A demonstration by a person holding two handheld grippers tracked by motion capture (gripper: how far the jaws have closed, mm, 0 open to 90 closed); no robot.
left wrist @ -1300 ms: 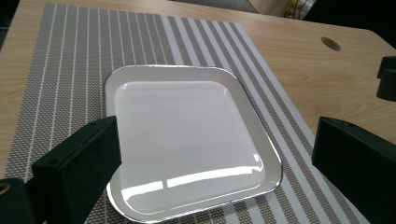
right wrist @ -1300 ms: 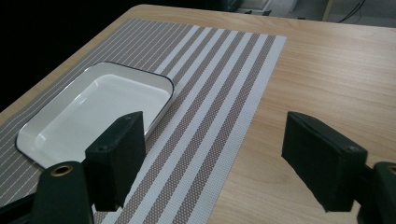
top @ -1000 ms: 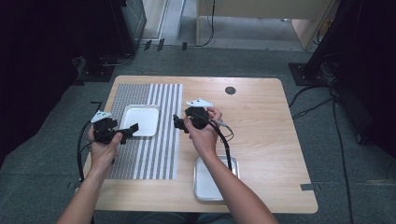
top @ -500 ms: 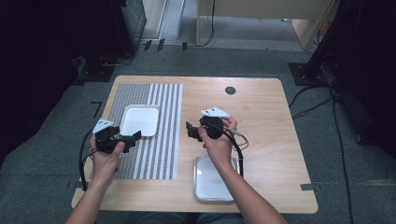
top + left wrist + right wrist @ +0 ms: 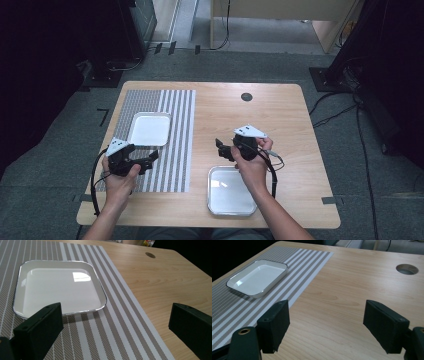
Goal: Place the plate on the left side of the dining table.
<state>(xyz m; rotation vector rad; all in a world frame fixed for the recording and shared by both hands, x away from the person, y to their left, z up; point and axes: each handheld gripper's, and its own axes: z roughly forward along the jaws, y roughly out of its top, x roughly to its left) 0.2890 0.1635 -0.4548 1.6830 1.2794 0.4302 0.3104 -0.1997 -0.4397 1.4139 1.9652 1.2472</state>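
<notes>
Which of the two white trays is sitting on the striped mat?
The white square tray ahead of the left gripper lies on the striped mat; the white rectangular tray rests on bare wood.

- 2 white trays: one tray (image 5: 149,129) on the mat, second tray (image 5: 228,191) on bare wood at the near edge
- 1 striped placemat (image 5: 175,165)
- 1 table (image 5: 280,115), with 1 round cable hole (image 5: 246,96)
- 2 hand-held grippers: left hand-held gripper (image 5: 152,156), right hand-held gripper (image 5: 220,147), both with jaws spread and nothing between them
- 2 hands, one per hand-held gripper
</notes>
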